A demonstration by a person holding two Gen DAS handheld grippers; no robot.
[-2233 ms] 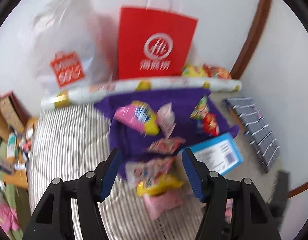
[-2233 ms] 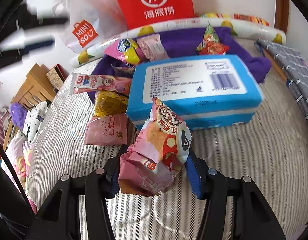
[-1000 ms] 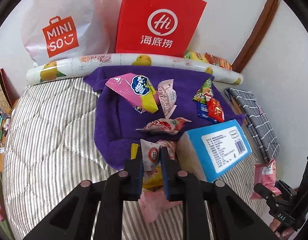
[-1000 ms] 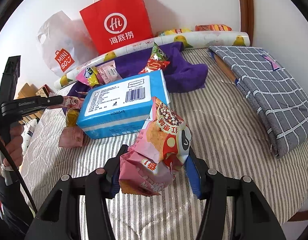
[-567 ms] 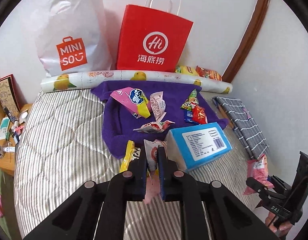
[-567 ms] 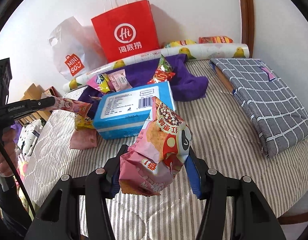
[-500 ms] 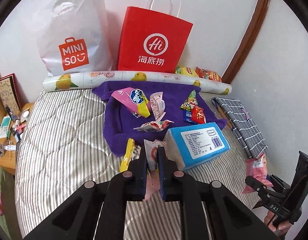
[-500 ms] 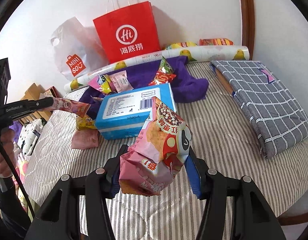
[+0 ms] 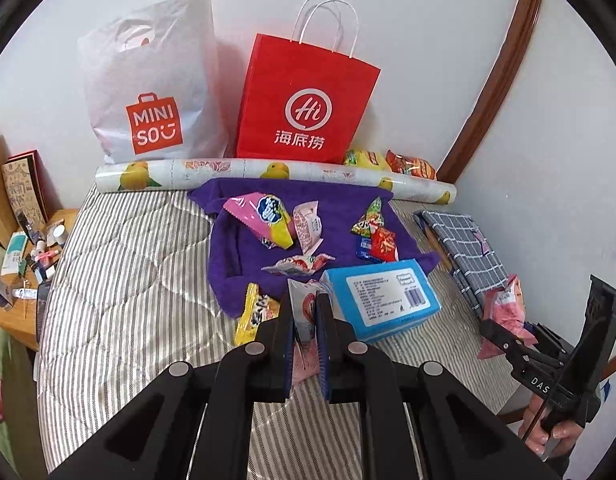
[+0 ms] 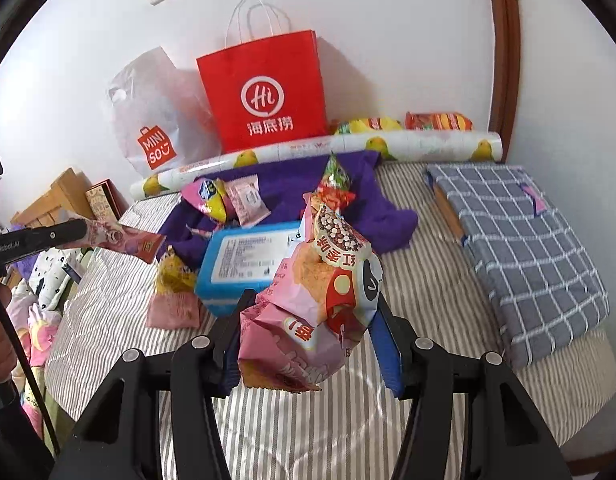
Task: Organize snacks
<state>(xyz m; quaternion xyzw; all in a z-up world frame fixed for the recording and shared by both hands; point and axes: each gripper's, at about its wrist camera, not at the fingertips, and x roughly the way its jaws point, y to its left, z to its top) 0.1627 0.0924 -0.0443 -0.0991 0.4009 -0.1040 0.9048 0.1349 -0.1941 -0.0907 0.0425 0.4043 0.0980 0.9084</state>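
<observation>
Both my hands have risen off the bed (image 9: 120, 280), left fingers (image 9: 306, 320) pinching a flat pink sachet (image 9: 304, 308), right fingers (image 10: 311, 332) clamping a puffy pink snack bag (image 10: 319, 300), while beyond my fingers most snacks lie unsorted on the purple towel (image 9: 236, 248).

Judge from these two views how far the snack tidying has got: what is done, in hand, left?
Done: nothing visibly sorted yet. In hand: the left gripper clamps a slim pink packet; the right gripper holds a pink puffed snack bag. Left: packets scattered on the purple towel and striped bed.
</observation>
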